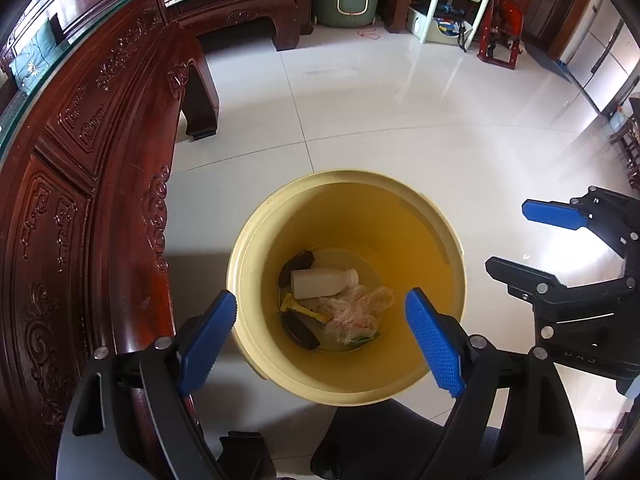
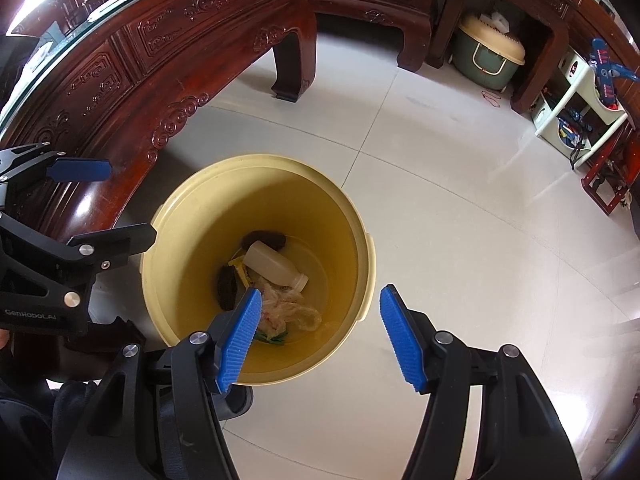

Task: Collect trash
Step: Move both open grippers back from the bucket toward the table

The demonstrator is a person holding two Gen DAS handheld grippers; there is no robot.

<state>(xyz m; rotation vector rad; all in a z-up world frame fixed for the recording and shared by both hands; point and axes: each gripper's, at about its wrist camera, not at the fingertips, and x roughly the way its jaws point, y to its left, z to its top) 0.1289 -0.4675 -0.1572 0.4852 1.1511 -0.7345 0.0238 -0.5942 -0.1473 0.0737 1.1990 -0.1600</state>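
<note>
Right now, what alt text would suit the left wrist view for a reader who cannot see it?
The open, empty left gripper hangs over a yellow bin on a pale tiled floor; inside lie a white bottle, a crumpled plastic bag and dark scraps. A carved wooden table stands at left, the empty right gripper at right.

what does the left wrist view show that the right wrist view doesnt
Only the left wrist view shows the tall pale cabinets at the far right.

Only the right wrist view shows the bucket's side lug.

Both show the yellow bucket holding a white bottle, a crumpled plastic bag and dark scraps, plus both open, empty grippers and the carved wooden table.
</note>
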